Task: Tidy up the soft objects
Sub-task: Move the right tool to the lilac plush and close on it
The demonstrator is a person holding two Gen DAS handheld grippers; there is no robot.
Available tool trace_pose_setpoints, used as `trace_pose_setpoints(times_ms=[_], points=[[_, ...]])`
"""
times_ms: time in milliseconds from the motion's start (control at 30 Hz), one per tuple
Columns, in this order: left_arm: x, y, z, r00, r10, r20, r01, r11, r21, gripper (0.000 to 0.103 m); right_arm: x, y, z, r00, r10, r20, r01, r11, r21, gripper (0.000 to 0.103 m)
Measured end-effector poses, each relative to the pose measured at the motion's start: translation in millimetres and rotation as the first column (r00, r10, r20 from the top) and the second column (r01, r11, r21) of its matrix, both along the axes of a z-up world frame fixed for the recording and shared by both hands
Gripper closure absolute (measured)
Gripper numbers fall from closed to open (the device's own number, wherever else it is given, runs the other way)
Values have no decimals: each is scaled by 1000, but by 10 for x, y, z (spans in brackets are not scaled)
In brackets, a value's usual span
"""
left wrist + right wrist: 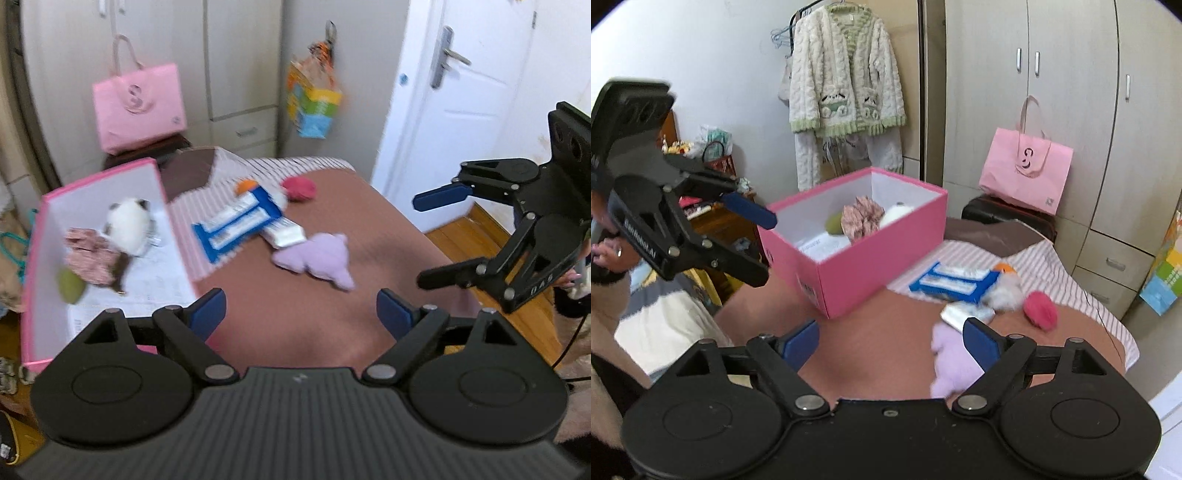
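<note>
1. A bed with a brown cover fills the middle of both views; a grey wardrobe stands behind it, a white door at upper right of the left view.
2. An open pink cardboard box sits on the bed, centre-left in the right view, holding a white plush toy, a pink floral fabric piece and a green soft ball.
3. A lilac plush toy, a blue-and-white packet and a round red plush ball lie on the cover right of the box.
4. The left gripper has its fingers spread wide, released, grasping nothing.
5. The right gripper is likewise wide open and empty, the lilac toy just behind its right finger.
</note>
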State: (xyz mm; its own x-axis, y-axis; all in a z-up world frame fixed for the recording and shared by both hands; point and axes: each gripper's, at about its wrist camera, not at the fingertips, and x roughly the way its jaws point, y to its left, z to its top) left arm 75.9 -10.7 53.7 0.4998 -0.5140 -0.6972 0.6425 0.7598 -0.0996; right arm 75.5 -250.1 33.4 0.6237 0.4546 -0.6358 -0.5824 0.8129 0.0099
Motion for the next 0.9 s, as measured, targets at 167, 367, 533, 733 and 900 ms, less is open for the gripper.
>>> trace_pose_setpoints(times_ms=[167,367,533,733,900], points=[[133,-214,-232,997,-24,-75,24,1000,-7,13,-7,-110,-236,1000,25,-6,-25,1000,-16,13],[320,-398,-492,990,-34,-135,31,999,-20,13,137,-282,-522,999,23,-25,-22,1000,11,13],[491,-416,-599,986,-29,-167,14,996,-91,15,251,-300,-843,992,-19,126,20,1000,-4,13],[660,-482,-734,990,19,-137,-37,991,-129,16,448,-279,-1144,987,29,160,-24,999,-30,13],[781,-609,-891,989,30,-143,-52,988,-147,17,668,-301,-1273,990,65,123,-62,998,-30,13]])
